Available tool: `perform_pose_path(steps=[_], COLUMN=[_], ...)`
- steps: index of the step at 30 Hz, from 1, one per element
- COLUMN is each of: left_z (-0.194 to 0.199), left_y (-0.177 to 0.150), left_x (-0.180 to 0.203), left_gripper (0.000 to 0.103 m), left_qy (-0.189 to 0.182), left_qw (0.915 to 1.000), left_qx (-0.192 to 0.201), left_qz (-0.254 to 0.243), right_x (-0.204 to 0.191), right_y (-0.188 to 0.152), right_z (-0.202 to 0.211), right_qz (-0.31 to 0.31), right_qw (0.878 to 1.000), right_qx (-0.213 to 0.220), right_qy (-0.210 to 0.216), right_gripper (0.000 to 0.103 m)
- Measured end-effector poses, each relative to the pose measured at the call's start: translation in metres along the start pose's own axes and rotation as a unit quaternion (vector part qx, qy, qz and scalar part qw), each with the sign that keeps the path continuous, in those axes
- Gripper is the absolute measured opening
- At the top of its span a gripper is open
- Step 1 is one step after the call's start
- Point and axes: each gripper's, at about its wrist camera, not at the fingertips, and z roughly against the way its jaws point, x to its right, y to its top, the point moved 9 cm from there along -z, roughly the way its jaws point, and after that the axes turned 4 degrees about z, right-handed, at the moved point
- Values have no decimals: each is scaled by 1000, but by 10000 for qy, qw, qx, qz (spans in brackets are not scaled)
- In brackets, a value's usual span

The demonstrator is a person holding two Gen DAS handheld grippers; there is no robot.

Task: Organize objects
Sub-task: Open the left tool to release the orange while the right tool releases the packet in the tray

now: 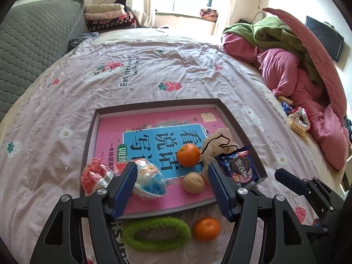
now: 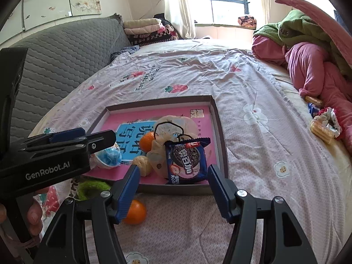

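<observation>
A shallow grey tray (image 1: 222,110) lies on the bed with a pink book in it. On the book rest an orange (image 1: 188,155), a walnut (image 1: 194,182), a beige drawstring pouch (image 1: 216,142), a blue cookie packet (image 1: 238,165), a blue-white cup (image 1: 149,179) and a red snack pack (image 1: 94,173). In front of the tray lie a green knitted ring (image 1: 156,231) and a second orange (image 1: 206,228). My left gripper (image 1: 172,166) hovers open above the tray's near edge, holding nothing. My right gripper (image 2: 173,169) is open and empty before the cookie packet (image 2: 187,162).
Pink and green bedding (image 1: 286,66) is heaped along the right side. Wrapped biscuits and a scrunchie (image 2: 325,125) lie by it. A grey quilted headboard (image 1: 33,44) rises at left, folded blankets (image 1: 105,15) behind it. A person's hand (image 2: 33,215) holds the left gripper (image 2: 107,139).
</observation>
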Motion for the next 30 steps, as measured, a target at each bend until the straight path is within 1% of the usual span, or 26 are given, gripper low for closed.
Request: perform_pose_path(steps=[6,9,16,24,30], left_z=[21,30,49,69,75], left_y=[-2,-5,-12,-23,-31], left_x=[-3,-4,-12,-22,-32], left_gripper=[70,71,72,72,72], left_qy=[-73,-86,-98,23,36], left_qw=[9999,9998,9994,9990,9989], left_qx=[121,166,273,445,431], left_qz=[73,103,168,98,192], right_x=[-6,-9,-12,-16,-24], right_y=[4,6,9,10,11], right_z=[21,32,52,68,78], right_qz=[84,106,216,272,411], right_qw=[9997,9993,9982,9970,9958], right_qx=[237,352,545,710,806], right_qy=[15,43,-105,-131,-132], right_gripper=[64,66,69,71,71])
